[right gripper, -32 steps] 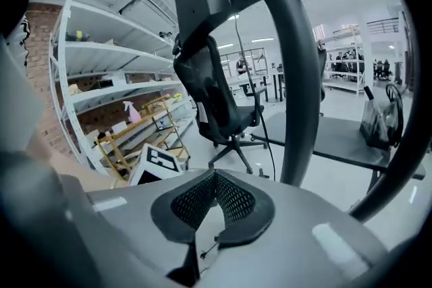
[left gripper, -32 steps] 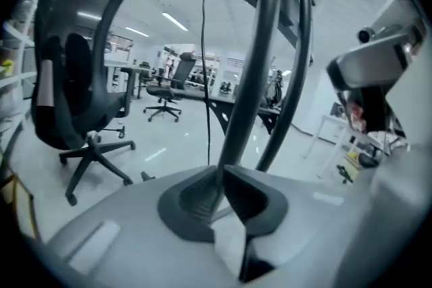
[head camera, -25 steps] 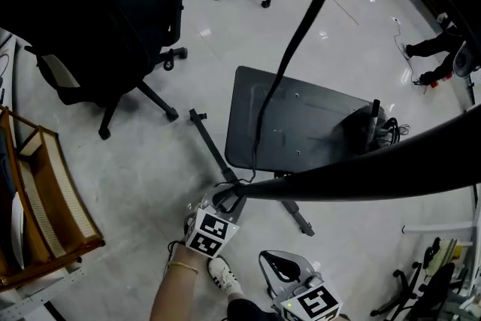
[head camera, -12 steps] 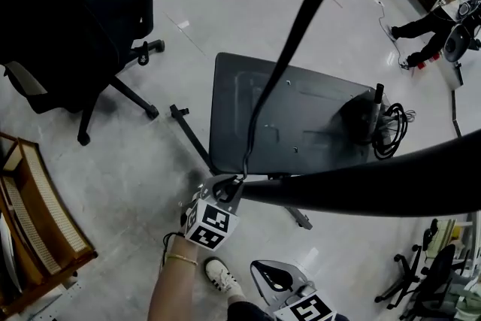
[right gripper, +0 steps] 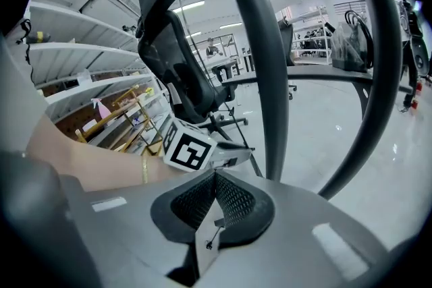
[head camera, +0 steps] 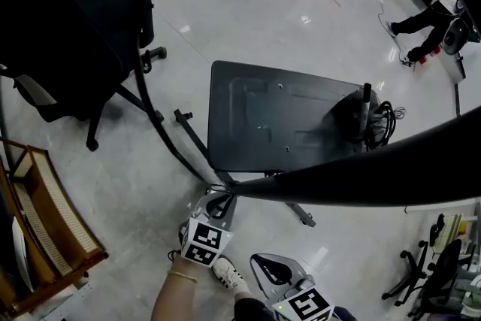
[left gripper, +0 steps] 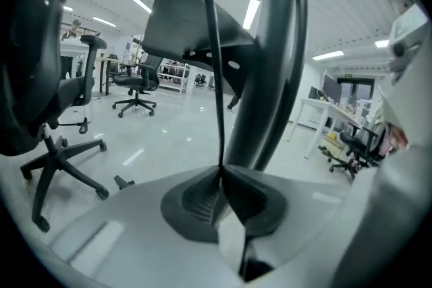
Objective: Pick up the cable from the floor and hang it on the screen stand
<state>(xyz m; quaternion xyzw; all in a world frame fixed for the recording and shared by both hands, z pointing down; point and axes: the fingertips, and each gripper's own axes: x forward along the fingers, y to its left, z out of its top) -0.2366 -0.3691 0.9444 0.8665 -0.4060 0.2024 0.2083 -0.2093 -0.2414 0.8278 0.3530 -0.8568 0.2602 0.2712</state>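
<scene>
The cable (head camera: 154,120) is a thin black cord — it rises straight from your left gripper (head camera: 223,198), whose jaws are closing on it. Your right gripper (head camera: 274,267) is pinched together, empty. Below lies a glossy pale-grey floor (head camera: 301,26), with the screen stand (head camera: 263,116) and office chairs (head camera: 83,34) nearby.

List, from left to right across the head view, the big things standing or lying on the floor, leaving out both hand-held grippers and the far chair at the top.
wooden rack → black office chair → screen stand's dark panel → coiled cables
</scene>
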